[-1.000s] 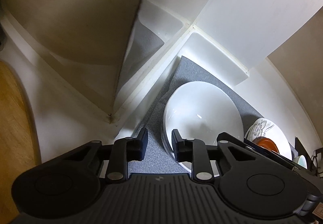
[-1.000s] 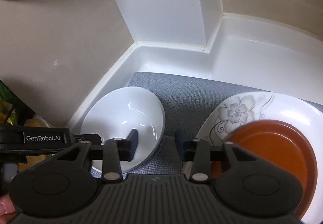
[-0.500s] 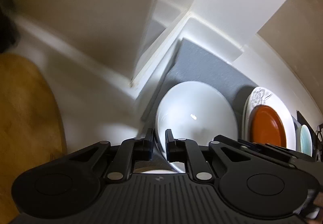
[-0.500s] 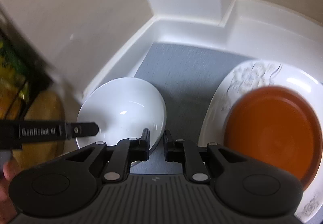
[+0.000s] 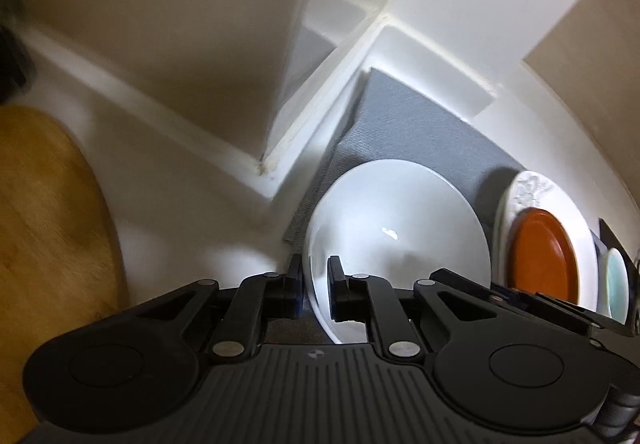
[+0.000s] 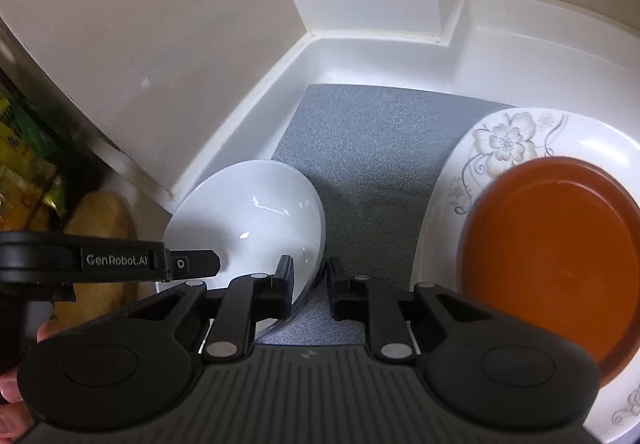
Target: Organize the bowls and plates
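at the left front edge of the grey mat [image 5: 420, 123] in the white cabinet, the white bowl [image 5: 400, 228] sits with both grippers on its near rim: the left gripper [image 5: 314, 290] has its fingers pinching the rim's left side, the right gripper [image 6: 308, 282] the right side. the step looks like a two-handed lift; next calls for an even raise. only the left view shows a wooden board [image 5: 44, 211]; only the right shows the floral plate [image 6: 508, 139] pattern under the orange plate [image 6: 552, 252].
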A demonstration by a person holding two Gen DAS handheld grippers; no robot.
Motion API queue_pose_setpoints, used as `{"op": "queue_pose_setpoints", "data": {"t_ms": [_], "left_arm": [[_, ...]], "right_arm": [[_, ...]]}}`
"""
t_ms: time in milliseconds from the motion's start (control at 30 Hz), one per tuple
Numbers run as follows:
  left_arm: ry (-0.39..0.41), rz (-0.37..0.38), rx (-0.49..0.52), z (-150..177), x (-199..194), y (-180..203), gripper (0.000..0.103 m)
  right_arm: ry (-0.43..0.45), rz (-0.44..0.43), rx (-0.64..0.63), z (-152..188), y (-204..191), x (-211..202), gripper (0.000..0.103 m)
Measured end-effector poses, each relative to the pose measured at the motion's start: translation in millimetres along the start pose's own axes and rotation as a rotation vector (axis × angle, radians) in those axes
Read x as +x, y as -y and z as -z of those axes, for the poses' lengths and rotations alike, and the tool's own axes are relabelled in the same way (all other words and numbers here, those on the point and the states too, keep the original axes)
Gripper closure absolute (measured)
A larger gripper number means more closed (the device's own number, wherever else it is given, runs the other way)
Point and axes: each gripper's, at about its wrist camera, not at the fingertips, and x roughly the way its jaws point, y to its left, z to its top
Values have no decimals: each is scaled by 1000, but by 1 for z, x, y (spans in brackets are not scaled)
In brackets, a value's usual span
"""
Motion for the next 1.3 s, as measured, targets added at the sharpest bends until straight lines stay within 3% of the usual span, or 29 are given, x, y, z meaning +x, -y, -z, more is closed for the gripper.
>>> {"op": "queue_pose_setpoints", "data": {"t_ms": [133, 300, 467, 733, 967, 1133, 1300], "left_arm": [[11, 16, 32, -1, -22, 21, 91], [57, 39, 145, -2, -50, 80, 91], [34, 108, 266, 1, -54, 158, 91], [-64, 196, 469, 18, -23, 297, 91], [-151, 171, 568, 40, 18, 365, 91], [-226, 129, 561, 42, 47, 379, 91], [-237, 98, 547, 39, 63, 381, 91]], "right_arm": [[63, -13, 24, 1, 7, -32, 85], [151, 7, 76, 3, 33, -86, 84], [249, 84, 158, 8, 87, -146, 84], [394, 236, 309, 25, 194, -223, 86], [394, 289, 437, 50, 272, -229, 87], [367, 278, 516, 60, 303, -216, 86], [360, 276, 507, 59, 307, -203, 87]]}}
